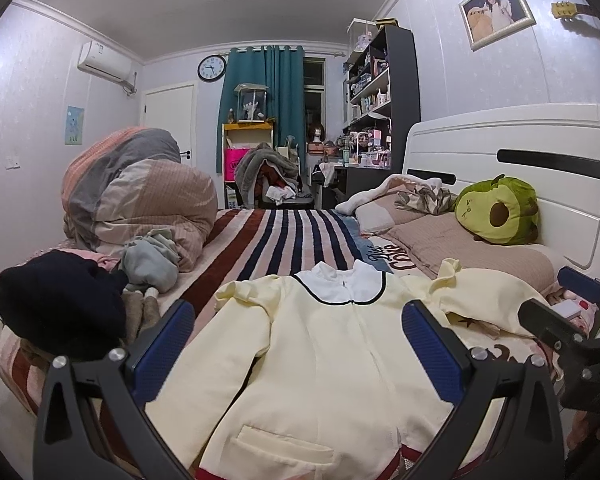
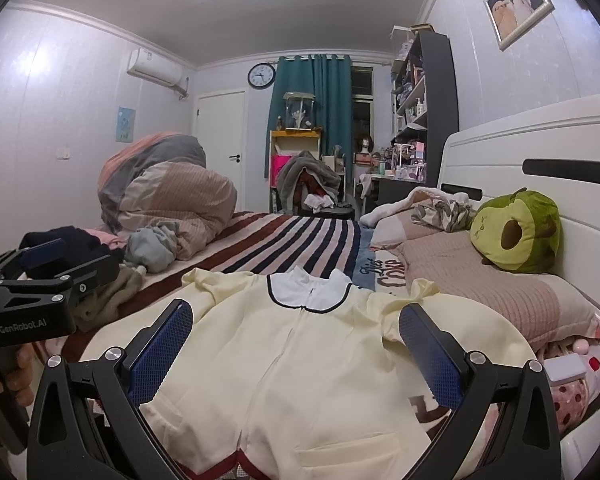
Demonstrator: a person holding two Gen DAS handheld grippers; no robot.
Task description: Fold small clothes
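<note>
A small cream jacket (image 1: 320,360) (image 2: 312,360) with a white collar edged in black lies face up and spread flat on the striped bedspread (image 1: 284,236). Its sleeves stick out to both sides. My left gripper (image 1: 300,320) hovers open over the jacket's lower half, nothing between its blue pads. My right gripper (image 2: 296,320) also stands open above the jacket's front, empty. At the right edge of the left wrist view the right gripper (image 1: 572,304) shows. In the right wrist view a hand holds the left gripper (image 2: 56,260) at the left edge.
A heap of dark and grey clothes (image 1: 68,300) lies left of the jacket, with a rolled duvet (image 1: 140,192) behind it. Pillows (image 1: 460,248) and a green avocado plush (image 1: 496,210) sit by the white headboard (image 1: 520,152) on the right.
</note>
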